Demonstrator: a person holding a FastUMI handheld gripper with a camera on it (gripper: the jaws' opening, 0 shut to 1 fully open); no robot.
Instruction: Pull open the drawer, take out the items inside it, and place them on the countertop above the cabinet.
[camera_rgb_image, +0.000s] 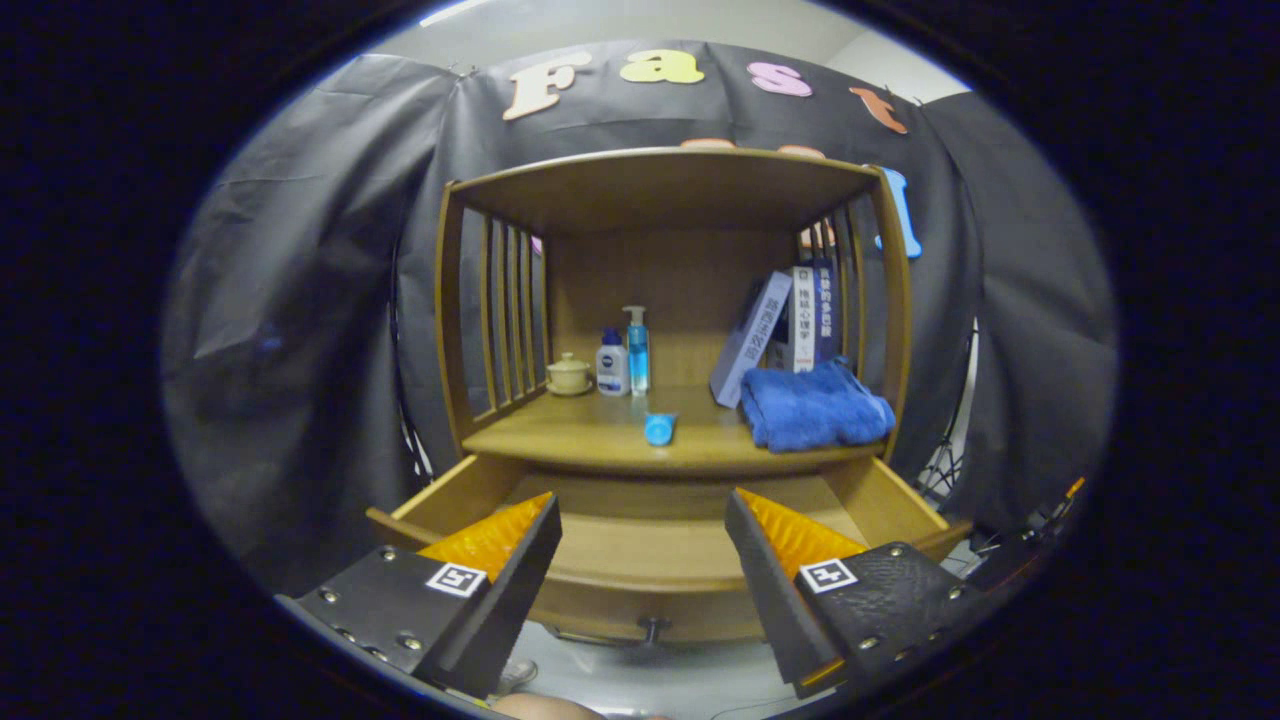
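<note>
**Tool wide open over a pulled-out drawer**

Tool (642, 560) hangs with its fingers spread wide and nothing between them, poised above the front of the drawer (640, 555). That drawer stands pulled out from under the cabinet (668, 300), its knob (654, 628) showing below the front panel. What can be seen of its floor between the fingers looks bare; the near corners are hidden behind the fingers, so I cannot tell whether anything is left inside. The wide stance suits either reaching down for a remaining item or backing off after a release.

On the tabletop (600, 440) above the drawer a small blue cup (659, 428) lies on its side near the front edge, just ahead of the fingers, likely one of the taken-out items. Behind it stand a pump bottle (637, 350), a white bottle (612, 363) and a lidded cup (569, 373), close together by the left slats. A folded towel (815, 405) sits at the right, with books (790, 325) leaning behind it.

Warm wood throughout, a roof board overhead, slatted sides; black cloth drapes the booth behind.
</note>
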